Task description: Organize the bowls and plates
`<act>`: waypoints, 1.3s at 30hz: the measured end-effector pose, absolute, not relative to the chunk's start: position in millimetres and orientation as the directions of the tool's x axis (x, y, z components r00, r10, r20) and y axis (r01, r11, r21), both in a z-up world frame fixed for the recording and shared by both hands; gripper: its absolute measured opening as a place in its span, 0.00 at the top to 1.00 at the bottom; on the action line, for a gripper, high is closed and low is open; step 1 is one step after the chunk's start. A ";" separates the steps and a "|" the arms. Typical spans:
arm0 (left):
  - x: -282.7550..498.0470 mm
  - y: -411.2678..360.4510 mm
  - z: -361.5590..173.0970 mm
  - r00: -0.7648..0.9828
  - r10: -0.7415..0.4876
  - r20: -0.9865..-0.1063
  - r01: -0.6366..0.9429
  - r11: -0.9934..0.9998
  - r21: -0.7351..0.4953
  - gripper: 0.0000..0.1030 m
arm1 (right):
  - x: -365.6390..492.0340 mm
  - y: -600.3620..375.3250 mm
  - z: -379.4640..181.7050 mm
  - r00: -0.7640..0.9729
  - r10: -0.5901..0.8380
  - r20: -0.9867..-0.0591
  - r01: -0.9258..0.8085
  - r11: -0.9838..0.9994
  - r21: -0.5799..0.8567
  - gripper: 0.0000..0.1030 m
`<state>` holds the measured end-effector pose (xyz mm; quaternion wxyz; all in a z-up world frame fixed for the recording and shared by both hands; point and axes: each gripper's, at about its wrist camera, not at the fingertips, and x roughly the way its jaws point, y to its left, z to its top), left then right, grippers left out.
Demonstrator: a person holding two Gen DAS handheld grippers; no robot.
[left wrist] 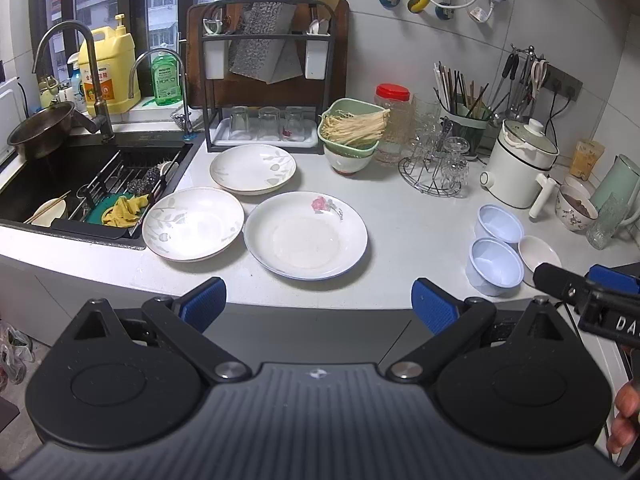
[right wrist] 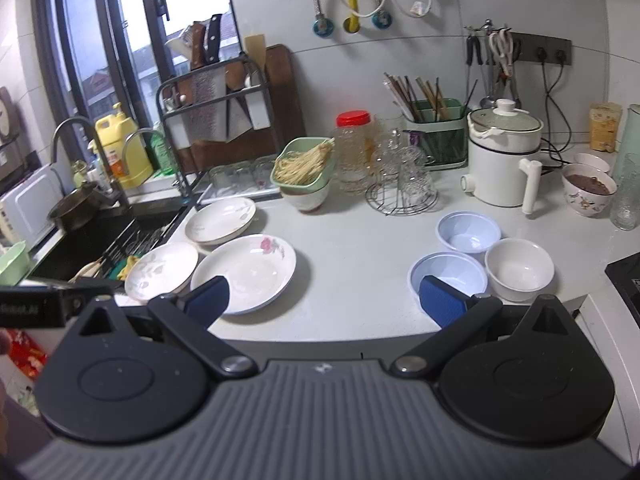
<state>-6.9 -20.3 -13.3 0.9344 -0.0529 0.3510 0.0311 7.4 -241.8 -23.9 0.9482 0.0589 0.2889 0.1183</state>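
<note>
Three white plates lie on the counter left of centre: a rose-patterned plate point(left wrist: 306, 235) point(right wrist: 244, 272), a leaf-patterned plate point(left wrist: 193, 223) point(right wrist: 162, 270) by the sink, and another leaf plate point(left wrist: 253, 168) point(right wrist: 221, 220) behind. Two pale blue bowls point(left wrist: 495, 266) point(left wrist: 500, 224) point(right wrist: 448, 276) point(right wrist: 468, 232) and a white bowl point(left wrist: 539, 253) point(right wrist: 519, 269) stand at the right. My left gripper point(left wrist: 319, 304) is open and empty, short of the counter's front edge before the rose plate. My right gripper point(right wrist: 326, 300) is open and empty, between the plates and the bowls.
A sink point(left wrist: 60, 184) with a rack and cloth lies at the left. A knife rack point(left wrist: 268, 76), glasses, a green basket of noodles point(left wrist: 352, 128), a jar, a glass stand point(left wrist: 436, 168), a white cooker point(left wrist: 520, 168) and a filled bowl point(right wrist: 590, 190) line the back.
</note>
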 end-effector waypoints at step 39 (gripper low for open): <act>99.1 119.6 -42.2 0.715 -0.096 -0.692 -0.007 0.989 -0.145 0.02 | 56.5 -129.3 -22.1 0.812 0.248 -0.529 -0.138 0.961 0.240 0.02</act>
